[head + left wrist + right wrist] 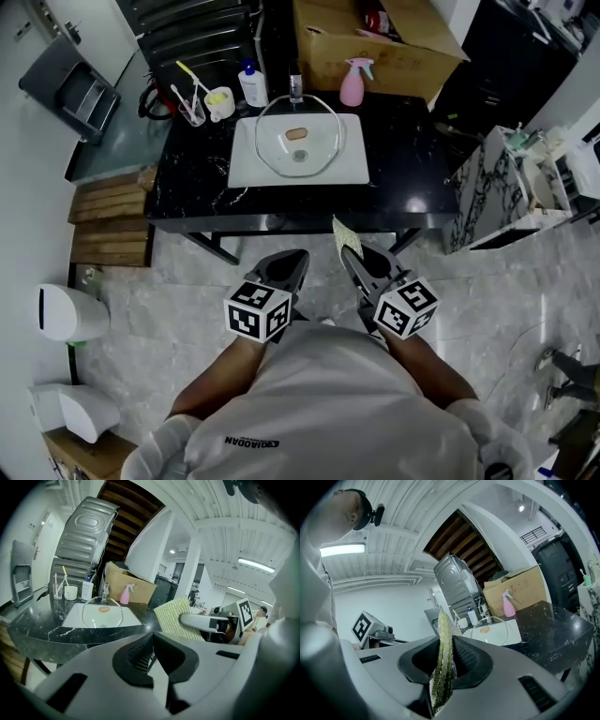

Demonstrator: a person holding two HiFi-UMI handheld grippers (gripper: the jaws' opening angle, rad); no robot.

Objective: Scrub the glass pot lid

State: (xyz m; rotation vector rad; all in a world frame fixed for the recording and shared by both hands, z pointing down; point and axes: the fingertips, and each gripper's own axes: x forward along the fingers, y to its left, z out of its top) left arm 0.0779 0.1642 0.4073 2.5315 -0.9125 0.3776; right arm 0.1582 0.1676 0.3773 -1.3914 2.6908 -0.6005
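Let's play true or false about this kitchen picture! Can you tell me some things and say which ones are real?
1. The right gripper is pinching a yellow-green scrub pad. True.
2. The left gripper is holding the glass lid. False: its jaws are together with nothing between them, and the lid lies in the white sink.
3. A pink spray bottle stands on the black counter. True.
4. The scrub pad is rubbing the lid. False: it is held in the air, away from the counter.

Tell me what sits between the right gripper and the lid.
Head view: between the right gripper and the lid lie only floor, bare counter and the sink rim; nothing loose.
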